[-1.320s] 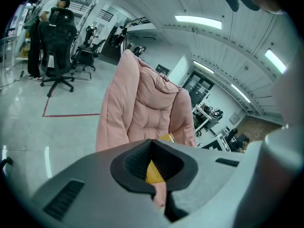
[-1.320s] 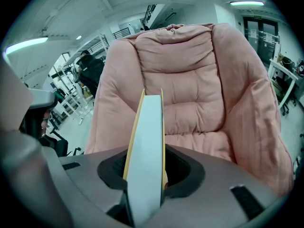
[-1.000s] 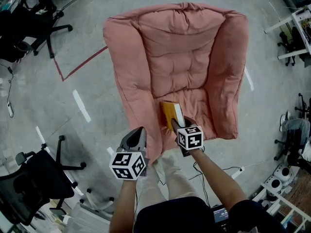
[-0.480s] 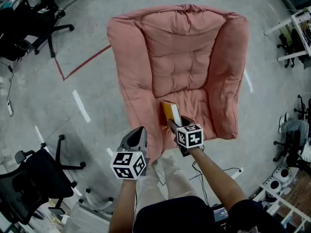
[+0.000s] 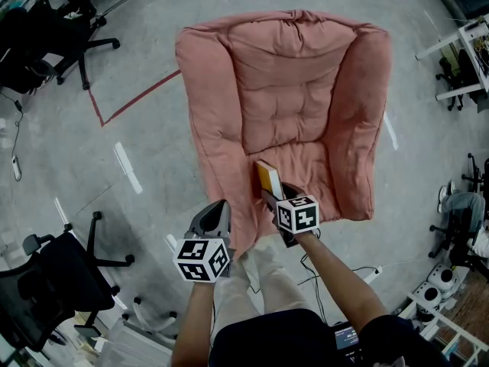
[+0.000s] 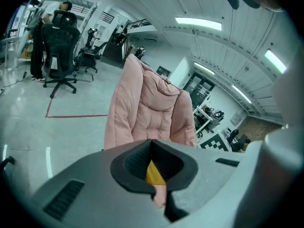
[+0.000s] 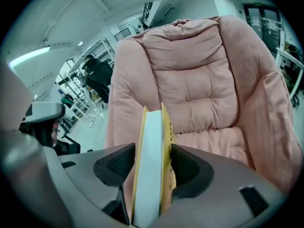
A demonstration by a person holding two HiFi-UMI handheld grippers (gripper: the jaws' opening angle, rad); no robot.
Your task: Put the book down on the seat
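Observation:
A yellow book [image 5: 267, 180] with white page edges stands on its edge at the front of the pink armchair's seat [image 5: 306, 163]. My right gripper [image 5: 276, 195] straddles its near end. In the right gripper view the book [image 7: 151, 156] sits between the two dark pads. The right pad [image 7: 187, 170] lies against the cover, and a thin gap shows beside the left pad [image 7: 116, 167]. These jaws have just been opening. My left gripper [image 5: 219, 206] hovers shut and empty over the seat's front left corner. Through its own pads [image 6: 130, 167] a sliver of the yellow book [image 6: 153, 173] shows.
The pink armchair [image 5: 294, 82] has a tall padded back and thick arms either side. Black office chairs stand at the left [image 5: 53, 270] and the far left [image 5: 46, 37]. Red tape [image 5: 134, 102] marks the grey floor. White desks [image 5: 466, 52] line the right side.
The book now looks narrower and sits slightly lower on the seat. Both hands have stayed nearly where they were. The armchair has shifted a little rightward in the head view.

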